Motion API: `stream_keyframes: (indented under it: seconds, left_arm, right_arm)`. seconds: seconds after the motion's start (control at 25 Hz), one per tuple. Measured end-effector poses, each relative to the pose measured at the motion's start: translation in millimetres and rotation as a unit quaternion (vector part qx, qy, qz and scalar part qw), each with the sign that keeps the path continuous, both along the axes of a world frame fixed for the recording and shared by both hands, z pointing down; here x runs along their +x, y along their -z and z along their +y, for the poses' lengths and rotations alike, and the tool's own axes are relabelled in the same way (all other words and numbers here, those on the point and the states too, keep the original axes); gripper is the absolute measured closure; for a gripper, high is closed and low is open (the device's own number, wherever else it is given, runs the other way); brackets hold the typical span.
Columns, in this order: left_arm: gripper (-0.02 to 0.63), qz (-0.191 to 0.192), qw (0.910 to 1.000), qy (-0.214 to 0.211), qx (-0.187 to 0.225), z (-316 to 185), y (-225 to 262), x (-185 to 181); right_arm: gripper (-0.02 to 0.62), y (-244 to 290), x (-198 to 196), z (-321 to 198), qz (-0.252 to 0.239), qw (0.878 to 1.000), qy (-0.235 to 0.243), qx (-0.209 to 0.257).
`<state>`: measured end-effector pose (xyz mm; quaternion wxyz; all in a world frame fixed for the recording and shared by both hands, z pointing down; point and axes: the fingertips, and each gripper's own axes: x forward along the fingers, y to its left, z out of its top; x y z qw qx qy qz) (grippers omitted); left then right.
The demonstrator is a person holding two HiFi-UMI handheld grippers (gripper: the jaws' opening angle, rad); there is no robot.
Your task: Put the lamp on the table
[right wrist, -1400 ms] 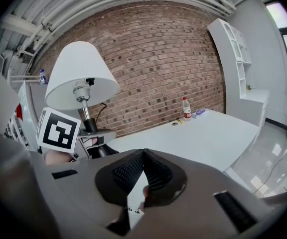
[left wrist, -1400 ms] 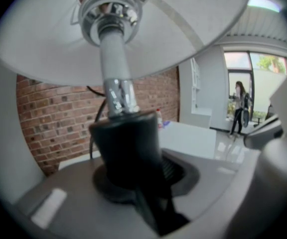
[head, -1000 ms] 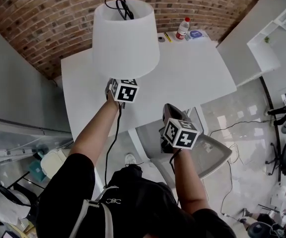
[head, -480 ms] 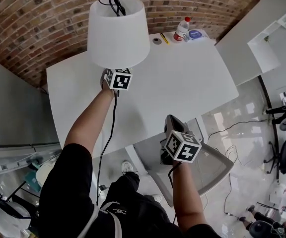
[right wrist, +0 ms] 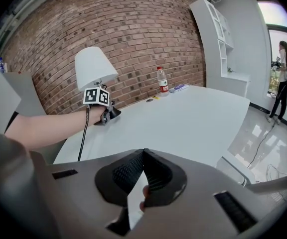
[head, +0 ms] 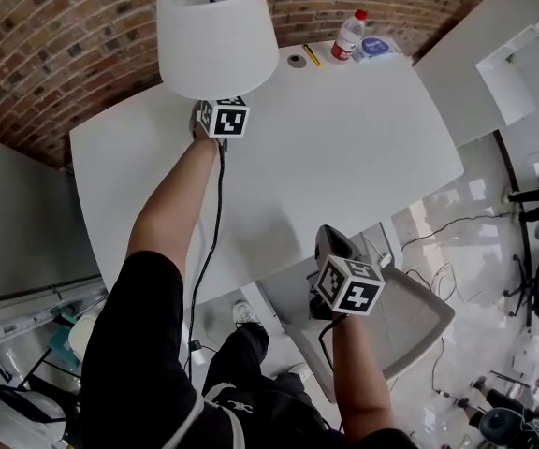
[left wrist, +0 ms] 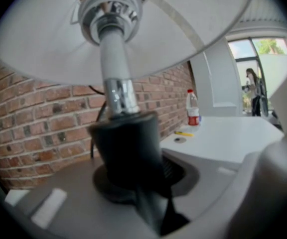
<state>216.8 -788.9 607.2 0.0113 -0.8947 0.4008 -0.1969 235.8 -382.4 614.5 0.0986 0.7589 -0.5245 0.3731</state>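
A lamp with a white shade (head: 215, 36) and a black base (left wrist: 128, 148) hangs over the far left part of the white table (head: 344, 148). My left gripper (head: 218, 110) is shut on the base's black neck, just under the chrome stem (left wrist: 116, 83). In the right gripper view the lamp (right wrist: 94, 66) stands upright with its base at the tabletop; I cannot tell whether it touches. The lamp's black cable (head: 215, 213) trails down along my left arm. My right gripper (head: 330, 241) is shut with nothing in it, off the table's near edge.
A plastic bottle (head: 348, 34), a yellow pen (head: 313, 56) and a small round thing lie at the table's far edge by the brick wall (head: 64, 45). A grey chair (head: 396, 311) stands under my right gripper. A person stands far off by the window (right wrist: 284, 68).
My left gripper has carried the lamp farther over the table toward the brick wall and lower. My right gripper has sunk toward the chair.
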Motion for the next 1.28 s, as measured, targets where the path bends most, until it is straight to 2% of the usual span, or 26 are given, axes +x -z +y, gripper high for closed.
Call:
stream_keyframes:
  seconds: [0.24,0.44,0.68,0.88,1.12,1.28]
  left_arm:
    - [0.495,0.018,0.9997,0.010,0.011,-12.1,-19.7,6.5]
    - [0.495,0.010,0.9997,0.007,0.020,-13.8,-34.9,4.5]
    - [0.492,0.007,0.9983,-0.016,0.056,-4.5,-35.8,11.1]
    - [0.472,-0.001,0.9990,-0.018,0.042,-5.0,-42.0,9.5]
    - [0.399,-0.039,0.9989,-0.015,0.021,1.1,-53.2,2.5]
    - [0.354,-0.060,0.9980,-0.020,0.008,23.9,-57.3,-6.9]
  right_arm:
    - [0.603,-15.4,17.2,10.9,-0.014,0.999,-0.036,0.010]
    - [0.603,-25.1,21.5,18.7,-0.017,0.999,-0.047,0.005]
    - [0.603,-29.7,22.2,21.8,-0.028,0.998,-0.058,0.004]
    - [0.603,-27.6,17.2,21.2,-0.035,0.998,-0.058,0.005]
    - [0.603,-19.1,16.6,19.8,-0.031,0.998,-0.054,0.010]
    - [0.603,-9.2,13.8,19.6,-0.033,0.998,-0.049,0.014]
